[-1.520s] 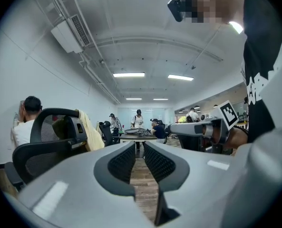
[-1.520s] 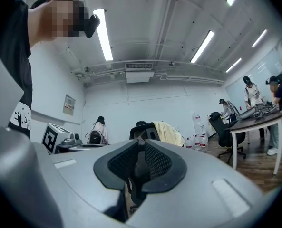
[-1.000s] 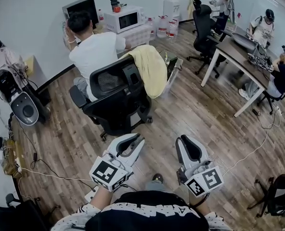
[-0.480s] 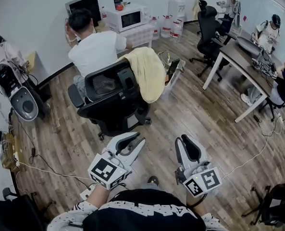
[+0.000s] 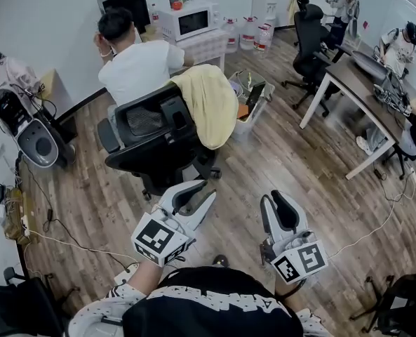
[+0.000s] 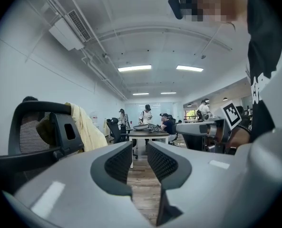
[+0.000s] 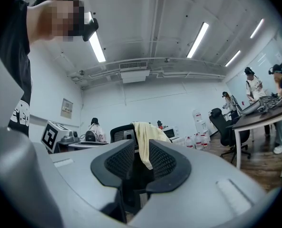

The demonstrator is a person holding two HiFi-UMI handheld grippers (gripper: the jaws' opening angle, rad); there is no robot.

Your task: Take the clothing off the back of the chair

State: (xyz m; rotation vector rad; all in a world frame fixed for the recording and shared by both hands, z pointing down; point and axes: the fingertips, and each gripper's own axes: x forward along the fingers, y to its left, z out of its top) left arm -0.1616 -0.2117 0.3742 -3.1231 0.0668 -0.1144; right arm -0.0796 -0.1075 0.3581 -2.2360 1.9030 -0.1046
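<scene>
While just opening, empty: ribbed-padded left gripper [image 5: 203, 190] and right gripper [image 5: 272, 198], apart from limp yellow clothing [image 5: 209, 104] over mesh-backed chair [image 5: 146, 128].

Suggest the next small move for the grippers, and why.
Probably advance both toward the chair: the yellow garment draped over its back lies well ahead of the left gripper and right gripper, whose jaws have just been opening, with nothing between them.

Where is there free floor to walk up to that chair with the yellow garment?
Bare wood floor lies open between the black chair and the brown table. Crowded: the bin right beside the draped yellow clothing, and cables along the left wall.
</scene>
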